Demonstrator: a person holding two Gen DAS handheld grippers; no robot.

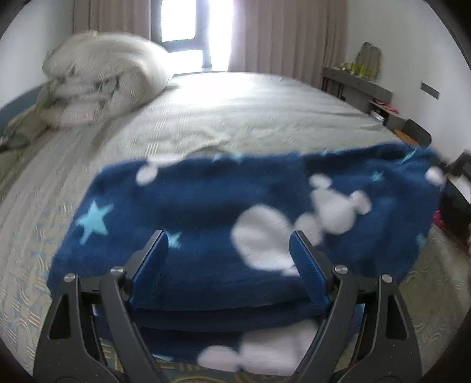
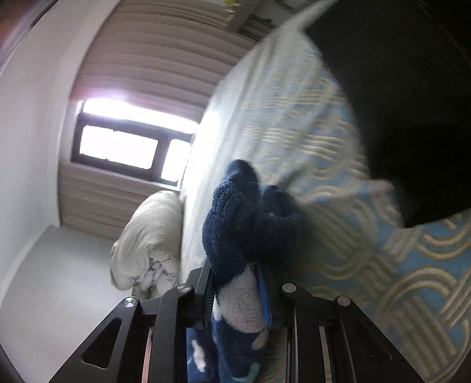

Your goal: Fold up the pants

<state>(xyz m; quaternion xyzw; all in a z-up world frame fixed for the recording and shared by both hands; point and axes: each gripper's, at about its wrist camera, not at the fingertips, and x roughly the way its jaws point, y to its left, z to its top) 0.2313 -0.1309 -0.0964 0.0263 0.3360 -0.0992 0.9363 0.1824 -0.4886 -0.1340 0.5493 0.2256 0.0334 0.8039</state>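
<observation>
The pants (image 1: 223, 206), dark blue fleece printed with white shapes and pale blue stars, are seen spread across the bed (image 1: 235, 112) directly ahead of the left gripper (image 1: 228, 253). They are folded into layers, with stacked edges visible just below and between its fingers. The left gripper is held wide apart above the fabric, and nothing is clamped by its blue pads (image 1: 306, 265); whether the tips touch the fleece cannot be told. A rolled white duvet (image 1: 106, 79) is seen far ahead and to its left, with curtains (image 1: 282, 32) and a bright window (image 1: 191, 26) beyond.

In the right wrist view, which is strongly rolled, the right gripper (image 2: 235, 282) is drawn narrow onto a bunched fold of the pants (image 2: 235, 224); the fleece is pinched between its fingers and rises ahead of them. The patterned bedspread (image 2: 397, 280) is seen just beside the gripper.
</observation>
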